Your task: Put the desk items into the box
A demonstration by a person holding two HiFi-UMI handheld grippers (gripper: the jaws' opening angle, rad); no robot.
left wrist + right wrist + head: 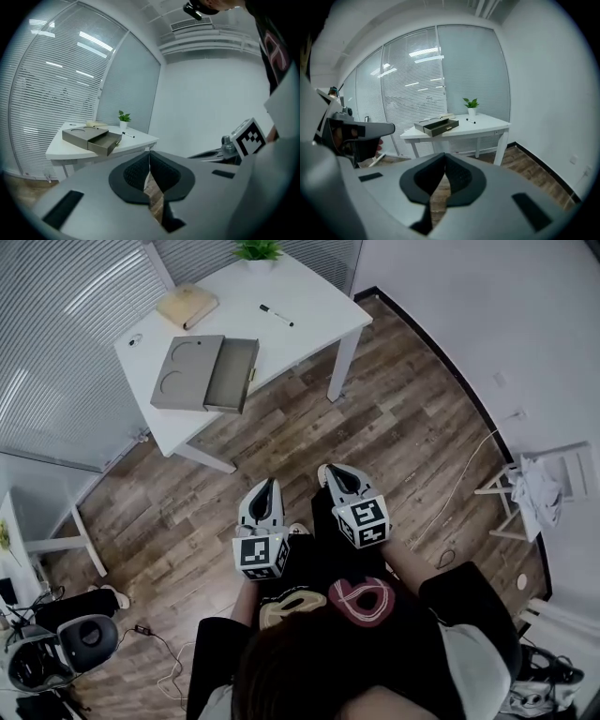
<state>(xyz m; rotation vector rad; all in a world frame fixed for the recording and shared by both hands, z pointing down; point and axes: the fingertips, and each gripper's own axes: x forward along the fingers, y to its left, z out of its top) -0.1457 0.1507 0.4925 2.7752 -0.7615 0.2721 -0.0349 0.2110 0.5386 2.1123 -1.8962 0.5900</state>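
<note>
Dark hair and shoulders of the person point(309, 671) fill the bottom of the head view, and just ahead of them both grippers are held out side by side over the wooden floor point(394, 418).

The left gripper point(267, 486) has its jaws closed, pad tips meeting, with nothing between them; its own view shows only floorboards through the slot below the pads point(161, 176). The right gripper point(328, 470) is likewise closed and empty, its pads point(459, 176) pressed together at the tip.

Both grippers are well apart from the box point(187, 371), which lies on the white bench point(314, 310) ahead of them. It is a flat grey box with two round recesses in its top, and its drawer point(232, 374) is pulled out toward the right, showing no contents.

- A tan book point(187, 306) lies just beyond the box, apart from it.
- A black-and-white pen point(276, 315) lies to the right of the box and a little farther back, well clear of the drawer.
- A small potted plant point(258, 251) stands at the bench corner farthest from the box.
- A small round thing point(136, 339) sits left of the box; it is too small to tell, perhaps a ring or a clip.

None of these items is in the box.
</note>
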